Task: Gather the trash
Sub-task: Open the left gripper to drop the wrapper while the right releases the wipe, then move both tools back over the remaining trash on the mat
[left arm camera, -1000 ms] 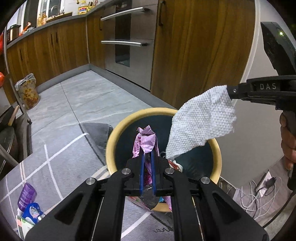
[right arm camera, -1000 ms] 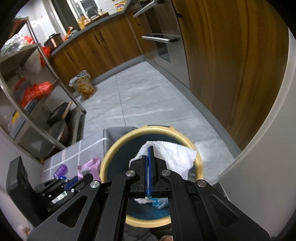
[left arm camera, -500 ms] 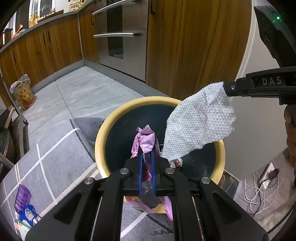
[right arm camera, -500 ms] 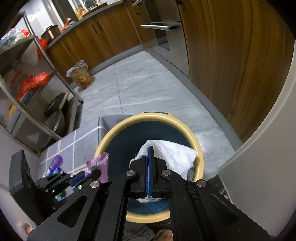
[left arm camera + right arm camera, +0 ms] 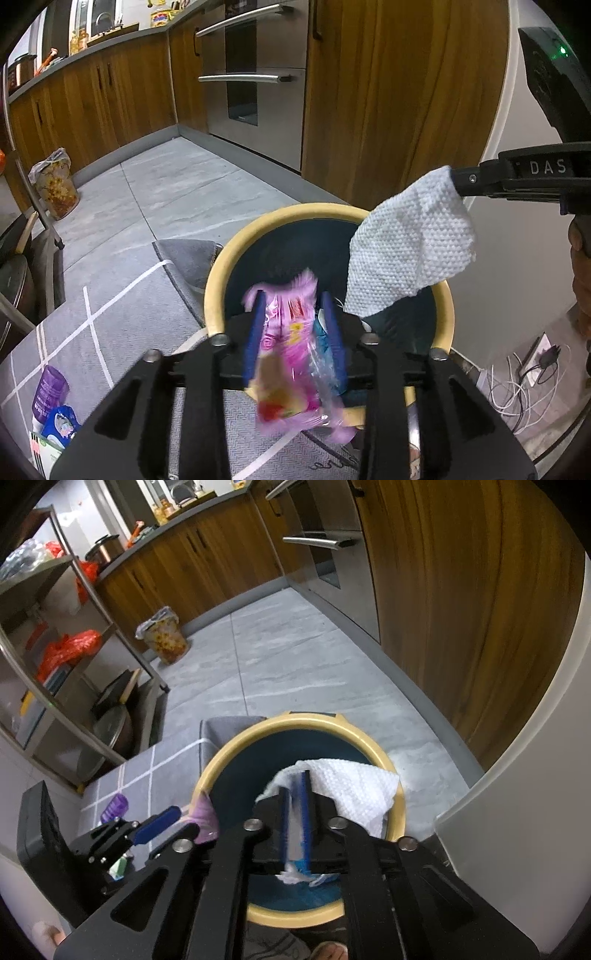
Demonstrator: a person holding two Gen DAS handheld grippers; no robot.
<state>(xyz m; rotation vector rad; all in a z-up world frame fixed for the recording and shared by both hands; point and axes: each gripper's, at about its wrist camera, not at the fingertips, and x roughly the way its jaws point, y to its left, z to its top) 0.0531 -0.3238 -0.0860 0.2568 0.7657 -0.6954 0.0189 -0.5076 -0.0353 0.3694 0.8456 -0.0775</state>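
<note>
Left claw (image 5: 293,317): fingers spread; blurred pink wrapper (image 5: 288,350) between them, apparently dropping, long axis vertical.
Right claw (image 5: 295,812): pinching white paper towel (image 5: 351,790) by one corner; sheet hangs down.
Bin (image 5: 221,266): directly below both, so released trash should fall in.
Left on rug: purple bottle (image 5: 48,393).

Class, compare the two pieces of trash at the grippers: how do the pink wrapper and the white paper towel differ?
The pink wrapper is glossy, printed plastic; the paper towel is plain white and dimpled. The wrapper sits blurred between the open left gripper fingers; the towel hangs pinched in the right gripper. Both are over the yellow-rimmed bin.
</note>
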